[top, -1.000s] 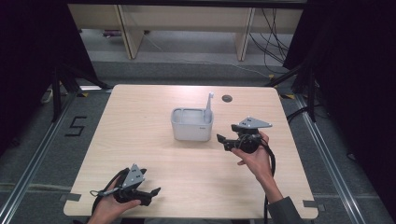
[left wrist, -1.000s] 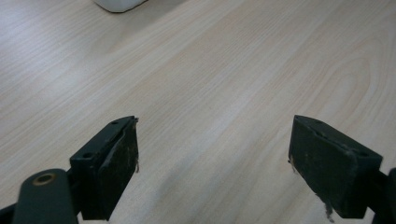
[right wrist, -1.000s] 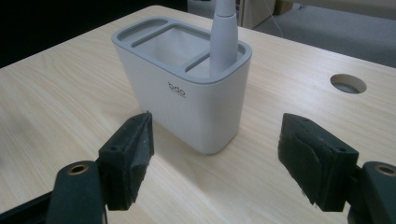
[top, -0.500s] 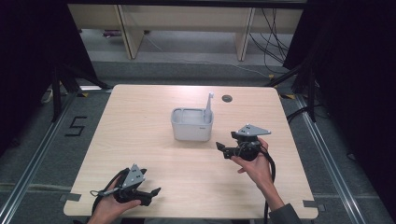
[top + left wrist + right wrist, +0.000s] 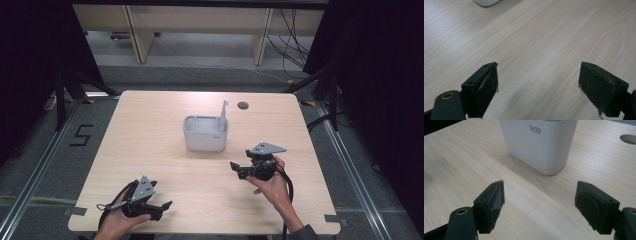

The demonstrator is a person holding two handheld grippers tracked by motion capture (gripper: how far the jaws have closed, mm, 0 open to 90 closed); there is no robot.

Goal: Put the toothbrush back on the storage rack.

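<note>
White tub (image 5: 206,133) seen at bench (image 5: 150,130) centre, thin upright stick (image 5: 223,114) at its right wall. Right gripper (image 5: 239,170) nearer, tub at its 11 o'clock, jaws apart, empty. Left gripper (image 5: 161,209) well apart, tub at 1 o'clock, jaws apart, empty.

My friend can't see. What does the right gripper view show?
A white tub marked "bdo" stands on a pale wooden table, just beyond the right gripper. The gripper's two black jaws are wide apart, with bare table between them. A round hole in the table sits at the top right.
</note>
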